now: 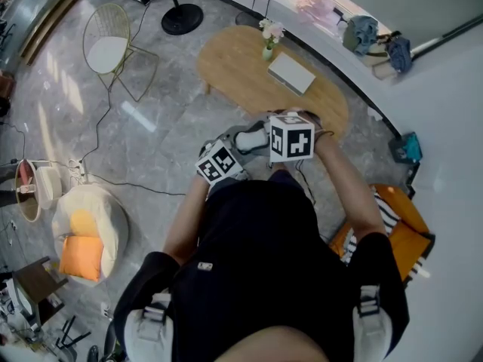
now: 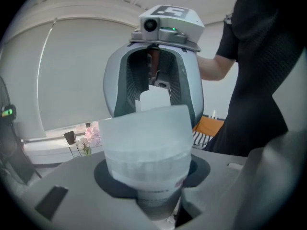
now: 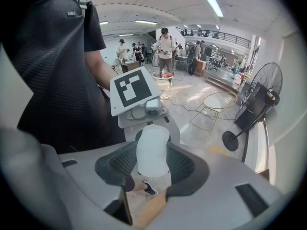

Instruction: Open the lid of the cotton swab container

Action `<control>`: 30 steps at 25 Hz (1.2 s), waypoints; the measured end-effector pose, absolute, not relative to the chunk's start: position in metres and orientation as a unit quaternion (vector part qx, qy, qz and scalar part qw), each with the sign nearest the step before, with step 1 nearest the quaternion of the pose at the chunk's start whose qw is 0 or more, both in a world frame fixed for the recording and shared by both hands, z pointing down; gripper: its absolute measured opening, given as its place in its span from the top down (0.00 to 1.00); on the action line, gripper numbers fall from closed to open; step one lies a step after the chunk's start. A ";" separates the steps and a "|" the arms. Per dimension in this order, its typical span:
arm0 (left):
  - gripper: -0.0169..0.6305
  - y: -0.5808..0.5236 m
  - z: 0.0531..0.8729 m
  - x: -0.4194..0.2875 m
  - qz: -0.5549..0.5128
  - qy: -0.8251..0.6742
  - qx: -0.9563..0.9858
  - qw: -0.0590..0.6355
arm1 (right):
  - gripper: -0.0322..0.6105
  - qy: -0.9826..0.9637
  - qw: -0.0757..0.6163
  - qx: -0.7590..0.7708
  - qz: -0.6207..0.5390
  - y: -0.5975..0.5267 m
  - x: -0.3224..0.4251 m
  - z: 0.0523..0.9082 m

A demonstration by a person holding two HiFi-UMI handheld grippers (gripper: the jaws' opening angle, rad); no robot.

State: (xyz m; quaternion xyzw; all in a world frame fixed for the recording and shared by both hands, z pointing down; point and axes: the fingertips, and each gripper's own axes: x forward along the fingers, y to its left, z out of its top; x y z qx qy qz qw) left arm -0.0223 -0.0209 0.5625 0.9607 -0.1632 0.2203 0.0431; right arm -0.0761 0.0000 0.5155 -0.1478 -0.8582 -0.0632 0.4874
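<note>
"Cotton swab container point(image 2: 146, 143): state its position."

"A round tub of translucent white plastic. It is held in the air in front of the person's dark shirt point(image 1: 249, 262), near the oval light wooden table point(image 1: 226, 74). It sits between both grippers at once."

"The fingers?"

"Left gripper point(image 2: 151, 174): jaws partly apart, with the dark pads point(image 2: 106, 176) closed against the tub's narrower, labelled end. Right gripper point(image 3: 152, 164): jaws likewise partly apart, with the ribbed dark pads point(image 3: 181, 164) close against both sides of the opposite end. Neither pair is fully spread, and both have hold of the tub."

"Contents?"

"The wall is cloudy. A band of fine upright lines shows below the wide, smooth upper part, but I cannot tell whether those are swabs. I also cannot tell whether the lid is seated or lifted. On the table, a small green vase point(image 1: 267, 51) holds pale pink flowers point(image 1: 272, 29). A flat white box point(image 1: 291, 72) lies near it."

"Orientation?"

"The long axis runs from one gripper to the other. The wide, smooth end faces the right gripper, and the labelled end lies nearest the left gripper's camera. In the right gripper view the tub reads as a narrow white column running away along the jaws, with its far end at the left gripper."
</note>
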 end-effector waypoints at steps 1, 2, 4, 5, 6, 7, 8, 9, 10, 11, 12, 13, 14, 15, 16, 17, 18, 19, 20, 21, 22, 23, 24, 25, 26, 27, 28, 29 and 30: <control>0.68 -0.020 0.565 -0.023 0.231 -0.162 0.959 0.031 | 0.67 -0.858 0.489 -0.151 -0.055 0.001 -0.074 0.516; 0.68 -0.019 0.567 -0.023 0.237 -0.160 0.958 0.023 | 0.67 -0.857 0.490 -0.154 -0.048 0.002 -0.072 0.517; 0.68 -0.017 0.566 -0.021 0.234 -0.154 0.960 0.017 | 0.67 -0.858 0.487 -0.159 -0.038 0.005 -0.071 0.516; 0.68 -0.015 0.566 -0.020 0.232 -0.151 0.961 0.018 | 0.67 -0.858 0.485 -0.163 -0.033 0.006 -0.072 0.516; 0.68 -0.013 0.566 -0.019 0.230 -0.147 0.962 0.020 | 0.67 -0.859 0.484 -0.168 -0.026 0.007 -0.071 0.515; 0.68 -0.011 0.565 -0.018 0.227 -0.144 0.963 0.022 | 0.67 -0.859 0.482 -0.173 -0.019 0.008 -0.071 0.514; 0.68 -0.009 0.564 -0.017 0.224 -0.142 0.964 0.024 | 0.67 -0.860 0.478 -0.179 -0.012 0.009 -0.070 0.512; 0.68 -0.008 0.562 -0.015 0.219 -0.141 0.965 0.025 | 0.66 -0.862 0.473 -0.183 -0.008 0.009 -0.069 0.509; 0.68 -0.007 0.561 -0.015 0.216 -0.140 0.966 0.026 | 0.66 -0.865 0.467 -0.184 -0.007 0.008 -0.069 0.506; 0.68 -0.007 0.560 -0.015 0.214 -0.139 0.966 0.026 | 0.66 -0.869 0.460 -0.183 -0.008 0.007 -0.070 0.503; 0.68 -0.007 0.560 -0.016 0.214 -0.139 0.967 0.026 | 0.66 -0.872 0.455 -0.180 -0.009 0.005 -0.071 0.500; 0.68 -0.008 0.560 -0.017 0.214 -0.138 0.967 0.026 | 0.65 -0.875 0.450 -0.177 -0.010 0.003 -0.072 0.497; 0.68 -0.008 0.561 -0.018 0.214 -0.137 0.967 0.027 | 0.64 -0.878 0.446 -0.172 -0.012 0.000 -0.073 0.495; 0.68 -0.007 0.561 -0.019 0.214 -0.136 0.967 0.028 | 0.64 -0.881 0.442 -0.168 -0.013 -0.002 -0.073 0.494; 0.68 -0.007 0.562 -0.019 0.214 -0.135 0.967 0.030 | 0.64 -0.885 0.437 -0.162 -0.013 -0.004 -0.073 0.492; 0.68 -0.007 0.563 -0.019 0.214 -0.135 0.967 0.031 | 0.64 -0.888 0.432 -0.157 -0.013 -0.006 -0.073 0.491; 0.68 -0.006 0.563 -0.019 0.213 -0.134 0.967 0.032 | 0.64 -0.892 0.426 -0.153 -0.012 -0.008 -0.073 0.489; 0.68 -0.006 0.563 -0.019 0.211 -0.134 0.968 0.034 | 0.64 -0.896 0.419 -0.148 -0.012 -0.010 -0.073 0.487; 0.68 -0.007 0.563 -0.019 0.209 -0.134 0.968 0.035 | 0.64 -0.900 0.411 -0.144 -0.011 -0.012 -0.073 0.486; 0.68 -0.006 0.562 -0.019 0.206 -0.135 0.969 0.036 | 0.64 -0.904 0.404 -0.140 -0.010 -0.014 -0.073 0.484; 0.68 -0.006 0.562 -0.019 0.203 -0.135 0.969 0.037 | 0.64 -0.908 0.397 -0.136 -0.008 -0.015 -0.074 0.483; 0.68 -0.005 0.562 -0.020 0.202 -0.135 0.969 0.038 | 0.64 -0.911 0.391 -0.132 -0.006 -0.017 -0.074 0.481; 0.68 -0.004 0.561 -0.020 0.201 -0.134 0.969 0.038 | 0.64 -0.914 0.385 -0.127 -0.004 -0.019 -0.074 0.480; 0.68 -0.003 0.561 -0.021 0.202 -0.134 0.969 0.038 | 0.64 -0.917 0.380 -0.121 -0.002 -0.021 -0.075 0.479; 0.68 -0.002 0.562 -0.021 0.203 -0.134 0.969 0.037 | 0.64 -0.921 0.374 -0.113 0.002 -0.024 -0.075 0.478; 0.68 -0.001 0.562 -0.022 0.203 -0.135 0.969 0.037 | 0.64 -0.924 0.368 -0.104 0.005 -0.027 -0.075 0.478; 0.68 -0.001 0.562 -0.022 0.204 -0.136 0.969 0.035 | 0.64 -0.927 0.364 -0.093 0.008 -0.031 -0.075 0.478; 0.68 0.000 0.562 -0.022 0.205 -0.136 0.969 0.034 | 0.64 -0.930 0.359 -0.082 0.009 -0.036 -0.075 0.479; 0.68 0.001 0.563 -0.022 0.207 -0.135 0.968 0.033 | 0.64 -0.933 0.353 -0.070 0.007 -0.040 -0.076 0.480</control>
